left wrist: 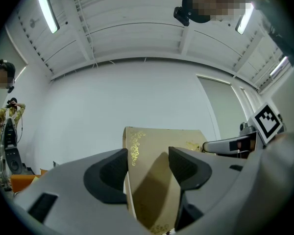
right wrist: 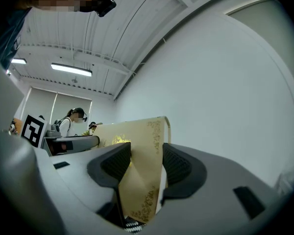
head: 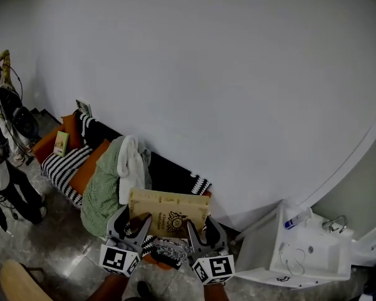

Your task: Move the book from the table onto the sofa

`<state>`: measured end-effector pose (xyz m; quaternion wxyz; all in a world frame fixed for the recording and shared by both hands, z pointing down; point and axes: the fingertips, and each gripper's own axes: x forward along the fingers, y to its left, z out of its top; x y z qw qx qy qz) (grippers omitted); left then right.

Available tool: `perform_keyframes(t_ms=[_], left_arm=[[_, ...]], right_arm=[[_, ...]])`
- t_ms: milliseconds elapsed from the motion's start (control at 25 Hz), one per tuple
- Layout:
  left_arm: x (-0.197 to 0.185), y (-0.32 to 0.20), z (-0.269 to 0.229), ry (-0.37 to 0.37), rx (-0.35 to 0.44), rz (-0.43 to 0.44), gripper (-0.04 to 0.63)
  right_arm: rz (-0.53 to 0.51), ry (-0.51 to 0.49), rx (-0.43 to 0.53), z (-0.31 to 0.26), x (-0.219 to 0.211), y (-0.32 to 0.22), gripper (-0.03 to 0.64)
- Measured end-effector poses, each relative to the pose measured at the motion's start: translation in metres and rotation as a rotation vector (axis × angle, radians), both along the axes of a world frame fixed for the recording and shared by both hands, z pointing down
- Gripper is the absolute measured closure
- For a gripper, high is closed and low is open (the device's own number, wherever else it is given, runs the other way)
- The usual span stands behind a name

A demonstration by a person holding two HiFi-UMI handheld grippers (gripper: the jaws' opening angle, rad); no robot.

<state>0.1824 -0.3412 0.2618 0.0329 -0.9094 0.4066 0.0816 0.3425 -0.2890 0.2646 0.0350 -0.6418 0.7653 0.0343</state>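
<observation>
Head view: tan book with gold ornament is held between the two tools, cover facing the camera, seen against the dark sofa. Green blanket lies just left of it. Left hand-held gripper is at the book's left lower edge, right hand-held gripper at its right.

Left gripper view: jaws clamped on the book's edge.

Right gripper view: jaws pinch the book's opposite edge. White wall behind.
</observation>
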Motion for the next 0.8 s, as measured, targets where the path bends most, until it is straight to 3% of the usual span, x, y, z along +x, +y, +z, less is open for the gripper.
perform_keyframes(t_ms=[400, 800], left_arm=[[0.006, -0.067, 0.012, -0.006, -0.034, 0.027, 0.351], [0.046, -0.129, 0.031, -0.037, -0.078, -0.003, 0.351]], right_arm=[[0.025, -0.004, -0.040, 0.016, 0.005, -0.064, 0.402], [-0.006, -0.043, -0.066, 0.037, 0.046, -0.130, 0.402]])
